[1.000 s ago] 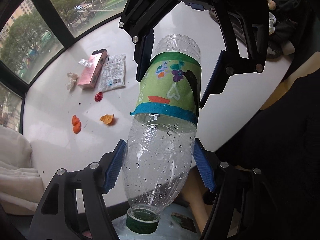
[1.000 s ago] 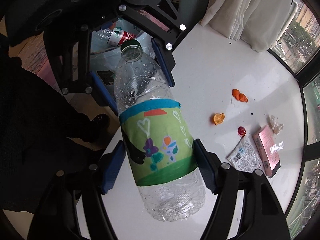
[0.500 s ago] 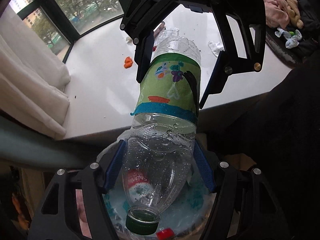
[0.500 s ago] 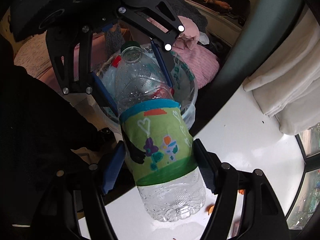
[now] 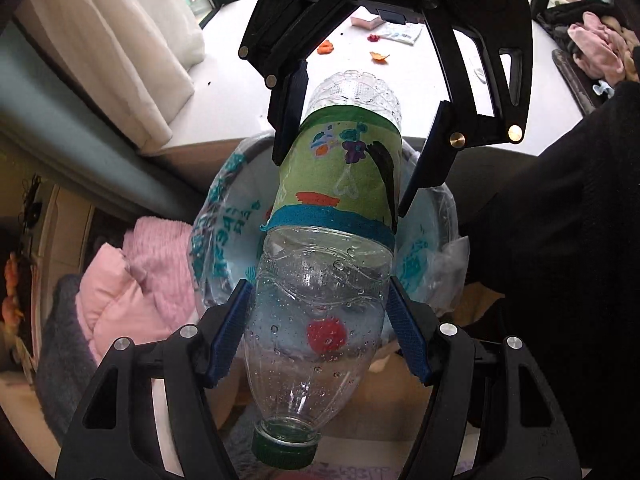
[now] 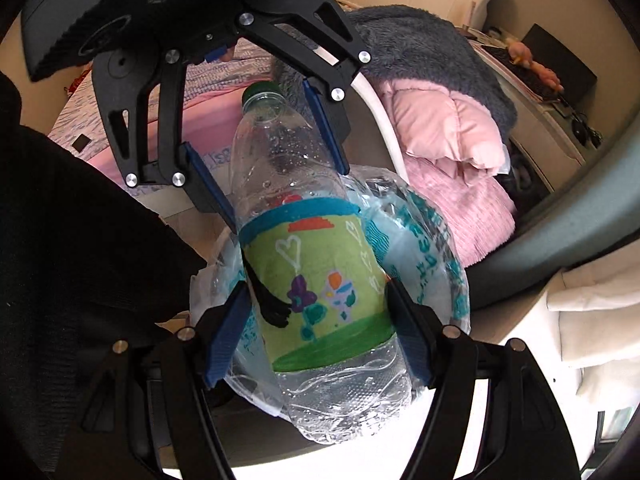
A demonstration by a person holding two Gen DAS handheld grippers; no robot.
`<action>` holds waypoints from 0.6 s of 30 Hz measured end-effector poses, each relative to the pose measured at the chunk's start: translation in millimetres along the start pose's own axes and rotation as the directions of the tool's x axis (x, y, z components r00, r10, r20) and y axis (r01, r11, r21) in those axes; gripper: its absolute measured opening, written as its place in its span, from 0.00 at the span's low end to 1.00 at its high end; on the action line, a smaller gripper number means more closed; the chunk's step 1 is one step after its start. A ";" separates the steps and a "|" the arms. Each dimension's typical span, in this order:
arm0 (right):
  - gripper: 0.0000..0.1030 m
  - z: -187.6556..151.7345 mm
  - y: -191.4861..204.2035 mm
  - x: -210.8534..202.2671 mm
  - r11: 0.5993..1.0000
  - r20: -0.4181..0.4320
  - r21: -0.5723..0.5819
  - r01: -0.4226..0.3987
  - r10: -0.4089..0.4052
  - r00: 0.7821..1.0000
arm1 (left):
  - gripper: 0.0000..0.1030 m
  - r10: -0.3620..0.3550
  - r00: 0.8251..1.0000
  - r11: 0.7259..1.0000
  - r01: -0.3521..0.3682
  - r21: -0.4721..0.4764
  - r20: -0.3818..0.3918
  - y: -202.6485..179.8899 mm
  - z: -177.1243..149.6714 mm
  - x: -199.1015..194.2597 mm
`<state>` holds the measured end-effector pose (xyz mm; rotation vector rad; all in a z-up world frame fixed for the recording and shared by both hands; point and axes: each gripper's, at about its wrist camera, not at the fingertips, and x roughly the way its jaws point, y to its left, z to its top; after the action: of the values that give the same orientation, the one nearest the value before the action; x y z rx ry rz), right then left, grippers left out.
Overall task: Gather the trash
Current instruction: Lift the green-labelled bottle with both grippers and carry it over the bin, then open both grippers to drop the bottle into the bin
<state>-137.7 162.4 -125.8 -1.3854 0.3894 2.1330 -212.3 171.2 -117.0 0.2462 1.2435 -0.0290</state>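
Note:
A clear plastic bottle [image 5: 324, 280] with a green hand-drawn label and a green cap is held between both grippers above a bin lined with a blue-printed plastic bag [image 5: 224, 236]. My left gripper [image 5: 318, 328] is shut on its clear neck end. My right gripper [image 6: 320, 328] is shut on the labelled body [image 6: 316, 288]. The right gripper shows at the top of the left wrist view [image 5: 352, 136], the left gripper at the top of the right wrist view [image 6: 276, 160]. The bin also shows in the right wrist view [image 6: 432, 264]. A red item lies in the bin [image 5: 326, 334].
On the white table [image 5: 240, 96] behind the bin lie orange scraps [image 5: 326, 46], a white wrapper [image 5: 400, 32] and a pink box [image 5: 366, 20]. Pink bedding [image 5: 132, 280] and a grey blanket [image 6: 420, 56] lie beside the bin. A white curtain [image 5: 120, 40] hangs at left.
Both grippers have carried the bottle off the table edge and over the lined bin. The table has receded behind; the bin now sits right under the bottle.

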 end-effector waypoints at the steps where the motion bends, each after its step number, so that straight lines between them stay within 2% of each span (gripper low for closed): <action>1: 0.64 2.2 -2.6 5.4 1.000 0.000 -0.008 -0.010 0.010 1.000 | 0.63 0.000 1.000 1.000 0.000 -0.012 -0.009 1.6 -4.1 2.3; 8: 0.64 4.1 -8.5 34.5 0.997 0.011 -0.029 -0.067 0.067 0.998 | 0.63 -0.016 0.995 0.999 0.012 -0.049 -0.095 10.7 -8.4 27.8; 14: 0.64 -4.9 -8.8 54.4 0.994 0.016 -0.007 -0.105 0.105 0.994 | 0.63 -0.038 0.982 0.999 0.037 -0.011 -0.185 3.4 -0.9 45.5; 18: 0.64 -14.0 -8.5 60.7 0.994 0.023 0.014 -0.106 0.106 0.994 | 0.63 -0.048 0.975 0.999 0.052 0.011 -0.218 -0.3 4.7 55.2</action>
<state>-140.9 179.9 -186.1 -1.3592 0.4797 2.2235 -190.0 176.1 -167.5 0.2370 1.4682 -0.0571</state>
